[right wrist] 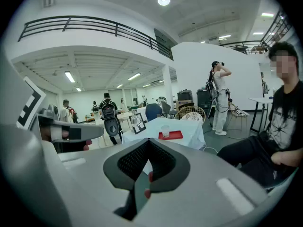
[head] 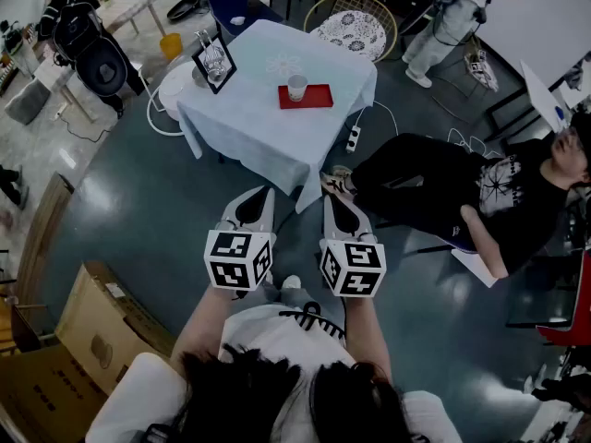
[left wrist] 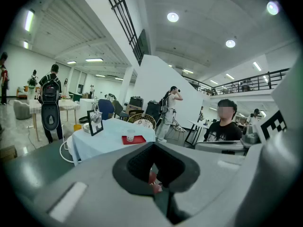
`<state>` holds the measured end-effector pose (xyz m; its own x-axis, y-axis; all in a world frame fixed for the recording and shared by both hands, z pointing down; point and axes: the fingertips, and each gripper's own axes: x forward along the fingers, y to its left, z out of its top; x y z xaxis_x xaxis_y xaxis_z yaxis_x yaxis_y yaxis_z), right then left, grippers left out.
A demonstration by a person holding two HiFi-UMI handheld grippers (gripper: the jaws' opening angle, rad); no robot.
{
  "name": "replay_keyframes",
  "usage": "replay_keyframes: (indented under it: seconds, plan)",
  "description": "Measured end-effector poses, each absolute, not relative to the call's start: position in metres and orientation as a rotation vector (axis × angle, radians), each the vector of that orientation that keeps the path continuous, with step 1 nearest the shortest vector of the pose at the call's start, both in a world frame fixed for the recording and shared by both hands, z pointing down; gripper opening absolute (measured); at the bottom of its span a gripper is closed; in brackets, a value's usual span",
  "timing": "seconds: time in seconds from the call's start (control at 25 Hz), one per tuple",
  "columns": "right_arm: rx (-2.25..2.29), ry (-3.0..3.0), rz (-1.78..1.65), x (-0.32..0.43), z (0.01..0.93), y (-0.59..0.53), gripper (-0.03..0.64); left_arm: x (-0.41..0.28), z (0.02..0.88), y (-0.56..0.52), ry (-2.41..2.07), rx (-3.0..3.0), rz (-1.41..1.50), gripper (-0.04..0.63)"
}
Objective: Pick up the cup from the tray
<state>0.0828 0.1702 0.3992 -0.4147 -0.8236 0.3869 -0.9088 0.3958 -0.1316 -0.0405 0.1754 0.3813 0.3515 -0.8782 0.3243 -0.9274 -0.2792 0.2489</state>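
A pale cup (head: pixel 296 87) stands upright on a red tray (head: pixel 316 97) on a table draped in a light blue cloth (head: pixel 268 127), far ahead of me. Both grippers hang over the dark floor, well short of the table. My left gripper (head: pixel 261 194) and right gripper (head: pixel 331 199) sit side by side, jaws together, nothing held. The left gripper view shows its jaws (left wrist: pixel 152 148) closed, with the cup (left wrist: pixel 130 135) and tray (left wrist: pixel 134 140) small in the distance. In the right gripper view the gripper (right wrist: pixel 147 143) is closed, and the cup (right wrist: pixel 164 131) on the tray (right wrist: pixel 171 135) lies beyond.
A black picture frame (head: pixel 214 63) stands on the table's left side. A seated person in black (head: pixel 480 192) stretches legs toward the table's near right corner. A wicker chair (head: pixel 351 21) is behind the table, cables and a power strip (head: pixel 353 138) lie beside it, cardboard boxes (head: pixel 102 326) at lower left.
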Motion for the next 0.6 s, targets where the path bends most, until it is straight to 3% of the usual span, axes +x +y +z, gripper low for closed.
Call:
replay_keyframes:
  seconds: [0.6]
  plan:
    - [1.513,-2.405,0.485,0.0825,0.4044,0.1675,0.023,-0.0357,0.3864,0.1728,-1.611,2.223,0.212,0.000]
